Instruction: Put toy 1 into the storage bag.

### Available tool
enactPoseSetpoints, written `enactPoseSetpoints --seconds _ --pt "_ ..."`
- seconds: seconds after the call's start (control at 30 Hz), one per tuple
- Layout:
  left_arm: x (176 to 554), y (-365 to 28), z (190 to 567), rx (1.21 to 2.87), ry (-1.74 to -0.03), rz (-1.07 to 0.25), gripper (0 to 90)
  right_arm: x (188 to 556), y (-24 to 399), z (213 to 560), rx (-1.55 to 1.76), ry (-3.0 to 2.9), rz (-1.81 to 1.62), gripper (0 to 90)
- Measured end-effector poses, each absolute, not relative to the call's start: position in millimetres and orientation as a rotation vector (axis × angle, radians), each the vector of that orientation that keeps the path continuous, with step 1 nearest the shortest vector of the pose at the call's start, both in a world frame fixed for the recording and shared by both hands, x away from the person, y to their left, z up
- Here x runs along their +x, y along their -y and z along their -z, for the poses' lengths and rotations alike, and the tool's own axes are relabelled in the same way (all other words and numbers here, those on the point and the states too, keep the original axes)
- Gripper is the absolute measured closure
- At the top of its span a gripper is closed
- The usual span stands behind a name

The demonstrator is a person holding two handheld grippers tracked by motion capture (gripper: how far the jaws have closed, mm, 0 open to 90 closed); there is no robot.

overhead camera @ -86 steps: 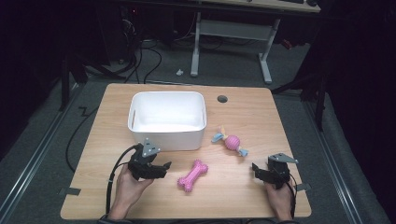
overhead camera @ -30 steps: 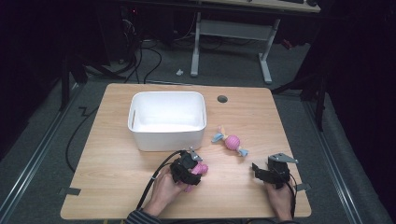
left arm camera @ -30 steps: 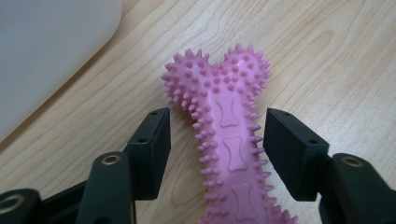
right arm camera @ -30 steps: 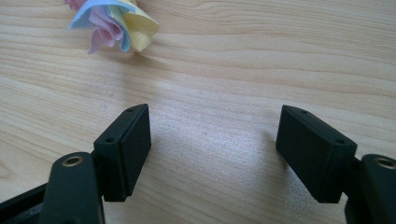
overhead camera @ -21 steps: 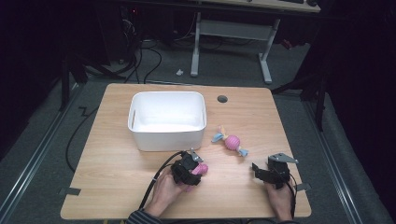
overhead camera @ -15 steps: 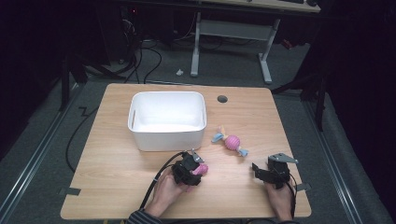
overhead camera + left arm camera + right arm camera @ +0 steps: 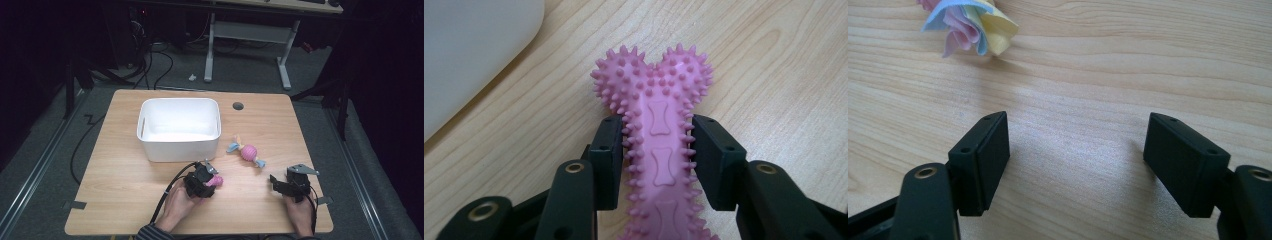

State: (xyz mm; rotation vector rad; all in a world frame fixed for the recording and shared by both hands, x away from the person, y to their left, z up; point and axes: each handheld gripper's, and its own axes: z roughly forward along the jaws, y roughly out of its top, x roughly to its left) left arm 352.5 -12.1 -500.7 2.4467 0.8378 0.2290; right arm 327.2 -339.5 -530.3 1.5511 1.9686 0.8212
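L gripper (image 7: 655, 150) has just been closing & now clamps the pink bone (image 7: 655, 130) across its shaft, pads pressing the spikes on both sides; knobby end sticks out past the jaws. Bone lies on the table (image 7: 125, 185), front-centre, just in front of the white bin (image 7: 179, 127); bin corner shows top-left in L gripper view. In high view L hand (image 7: 181, 206) holds the gripper low over the bone (image 7: 214, 181). R gripper (image 7: 1078, 160) is released, jaws wide apart w/ bare wood between, resting near front-right table edge (image 7: 280, 186). Candy toy (image 7: 246, 151) lies btw bin & R gripper, apart from both; its frilly end (image 7: 970, 22) shows ahead of R jaws
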Motion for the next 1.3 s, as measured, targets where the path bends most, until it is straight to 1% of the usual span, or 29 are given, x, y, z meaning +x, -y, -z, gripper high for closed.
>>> enactPoseSetpoints --seconds 0.53,1.0,1.3 --pt "347 8 492 2.43 -0.793 -0.235 58.6 327 339 530 1.551 -1.97 -0.821 26.4" --pt "341 -18 468 2.365 -0.799 -0.261 58.7 327 339 530 1.547 -1.975 -0.821 26.2" --pt "340 -31 455 2.357 -0.829 -0.292 58.7 327 339 530 1.544 -1.979 -0.822 26.0"
